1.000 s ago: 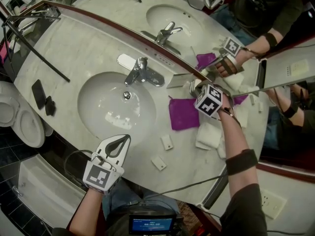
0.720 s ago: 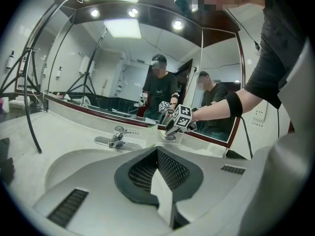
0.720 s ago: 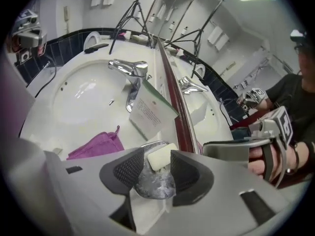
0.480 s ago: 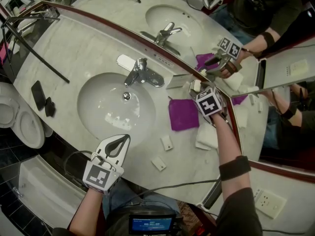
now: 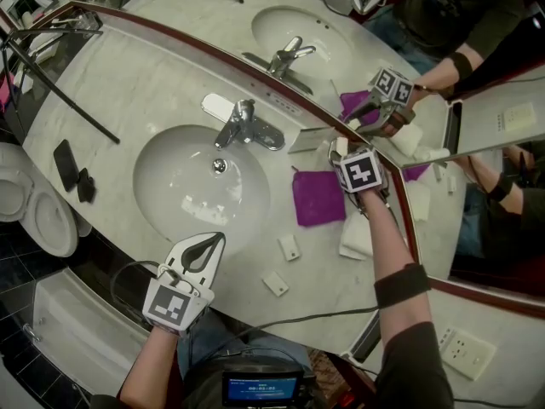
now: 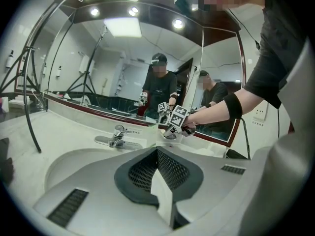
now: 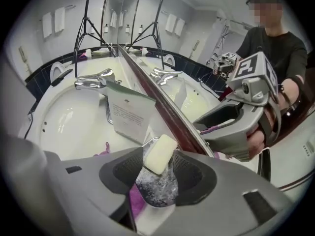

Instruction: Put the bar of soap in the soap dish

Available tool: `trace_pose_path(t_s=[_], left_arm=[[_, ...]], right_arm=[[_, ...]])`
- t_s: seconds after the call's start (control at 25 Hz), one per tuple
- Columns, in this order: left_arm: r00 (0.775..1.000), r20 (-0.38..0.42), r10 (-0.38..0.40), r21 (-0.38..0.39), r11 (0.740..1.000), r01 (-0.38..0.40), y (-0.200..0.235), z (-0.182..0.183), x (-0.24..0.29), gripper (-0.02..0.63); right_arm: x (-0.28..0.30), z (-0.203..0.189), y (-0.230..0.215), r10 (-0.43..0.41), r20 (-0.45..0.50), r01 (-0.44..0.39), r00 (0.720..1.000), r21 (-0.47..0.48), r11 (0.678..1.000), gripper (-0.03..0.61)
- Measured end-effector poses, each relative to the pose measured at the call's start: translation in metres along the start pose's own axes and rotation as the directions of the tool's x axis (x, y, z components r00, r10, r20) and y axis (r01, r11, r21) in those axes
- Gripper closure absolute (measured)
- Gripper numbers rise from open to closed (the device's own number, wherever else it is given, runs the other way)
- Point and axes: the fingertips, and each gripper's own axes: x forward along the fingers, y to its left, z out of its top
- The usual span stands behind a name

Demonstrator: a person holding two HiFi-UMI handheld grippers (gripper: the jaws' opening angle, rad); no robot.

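Note:
A pale yellow bar of soap (image 7: 159, 154) lies tilted in the clear glass soap dish (image 7: 158, 190) by the mirror's foot; in the head view the soap (image 5: 341, 146) shows just beyond my right gripper's marker cube. My right gripper (image 7: 157, 173) points steeply down over the dish, open, its jaws just having opened. The soap sits between the pads, which stand clear of it. My left gripper (image 5: 210, 245) hovers at the counter's front edge before the basin, shut and empty, as the left gripper view (image 6: 158, 181) also shows.
A chrome faucet (image 5: 243, 126) stands behind the basin (image 5: 200, 186). A purple cloth (image 5: 317, 197) and folded white cloths (image 5: 362, 237) lie by the dish, and a printed card (image 7: 129, 113) leans beside it. Two small white packets (image 5: 288, 246) and a black phone (image 5: 66, 162) lie on the counter.
My right gripper rolled, slid slightly toward the mirror and let go of the soap. My left gripper stayed still.

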Motion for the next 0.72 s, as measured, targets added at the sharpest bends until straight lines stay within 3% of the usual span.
trace_pose_path(t_s=[0.04, 0.12, 0.44, 0.72], left_arm=[[1.0, 0.0, 0.002, 0.0, 1.0, -0.002, 0.0005, -0.0004, -0.0003, 0.612], [1.0, -0.002, 0.004, 0.002, 1.0, -0.004, 0.0011, -0.0019, -0.0006, 0.612], [1.0, 0.0, 0.003, 0.003, 1.0, -0.003, -0.0001, -0.0009, 0.0008, 0.612], [1.0, -0.003, 0.006, 0.002, 1.0, -0.006, -0.0004, -0.0008, -0.0019, 0.612]], right_arm=[[0.0014, 0.0001, 0.0012, 0.009, -0.005, -0.009, 1.0, -0.004, 1.0, 0.402], [-0.0006, 0.0065, 0.0051, 0.018, -0.001, -0.018, 1.0, -0.033, 0.999, 0.431], [-0.0021, 0.0063, 0.0052, 0.031, -0.027, -0.033, 0.999, -0.098, 0.995, 0.437], [-0.0056, 0.0065, 0.0022, 0.029, -0.016, -0.03, 0.999, -0.068, 0.997, 0.437]])
